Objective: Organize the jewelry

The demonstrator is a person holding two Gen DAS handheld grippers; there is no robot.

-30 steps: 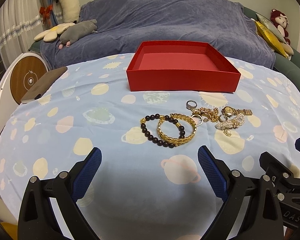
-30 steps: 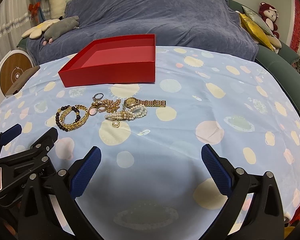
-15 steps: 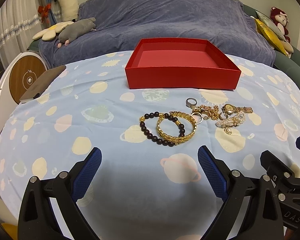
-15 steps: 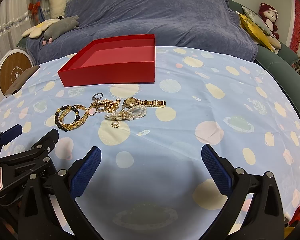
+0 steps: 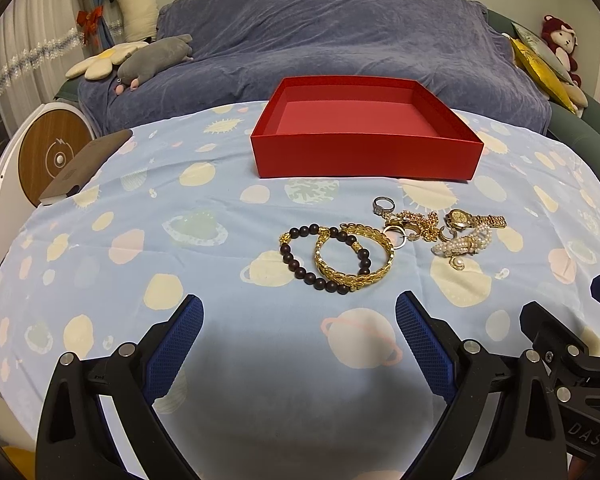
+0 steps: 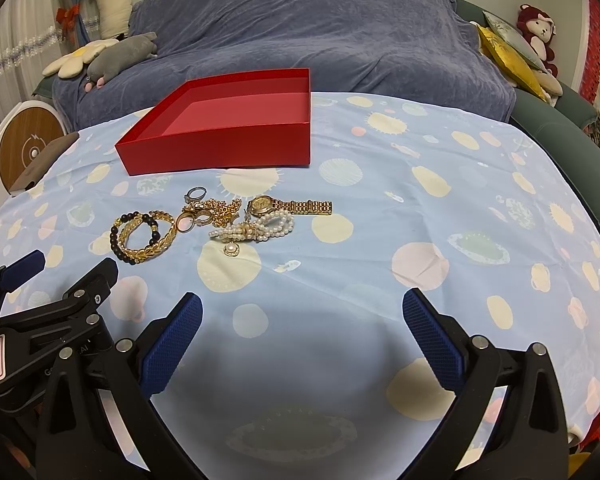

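Both grippers, left gripper (image 5: 298,312) and right gripper (image 6: 302,312), spread wide over bare tablecloth (image 6: 420,200), jewelry pile (image 6: 224,220) ahead near red box (image 6: 220,152).

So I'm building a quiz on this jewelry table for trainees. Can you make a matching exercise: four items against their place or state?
1. shallow red cardboard box
2. dark-beaded bracelet
3. gold wristwatch
4. left gripper

A. open, holding nothing
B. overlapping a gold link bangle
C. empty, beyond the jewelry
D. just behind a white pearl strand

Pairs: 1-C, 2-B, 3-D, 4-A
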